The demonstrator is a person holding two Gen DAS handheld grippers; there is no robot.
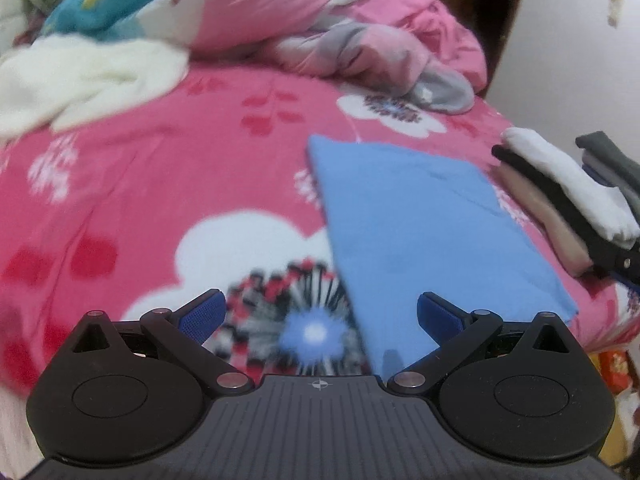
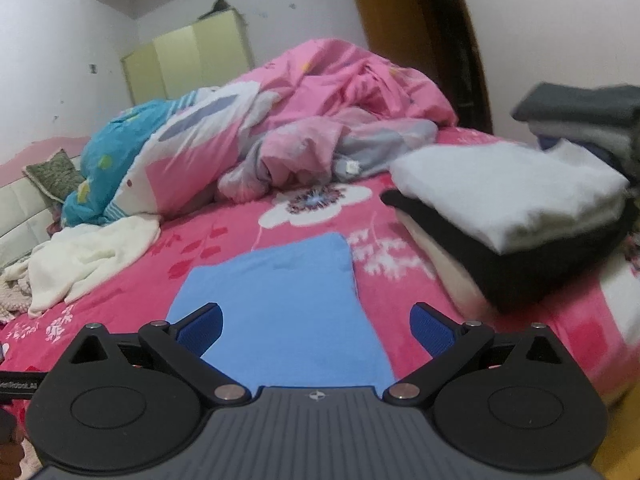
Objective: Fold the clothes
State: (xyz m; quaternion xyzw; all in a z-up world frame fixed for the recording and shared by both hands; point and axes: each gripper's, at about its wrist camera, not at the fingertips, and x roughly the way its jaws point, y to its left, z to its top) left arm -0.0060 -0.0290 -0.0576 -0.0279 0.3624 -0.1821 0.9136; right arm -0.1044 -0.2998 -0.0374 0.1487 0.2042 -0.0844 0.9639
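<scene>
my left gripper (image 1: 320,316) wide, empty | my right gripper (image 2: 316,326) wide, empty, over blue cloth (image 2: 280,300) | cloth folded flat on bed (image 2: 224,236) | folded stack (image 2: 516,216) beside it

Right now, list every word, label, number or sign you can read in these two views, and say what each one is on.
No text can be read for certain in either view.
White lettering on a black strap at the left edge of the right wrist view: too small and blurred to read.
Red package beside the bed, left wrist view: markings blurred, unreadable.
Crosshair mark, no letters, on the left gripper and the right gripper.
</scene>
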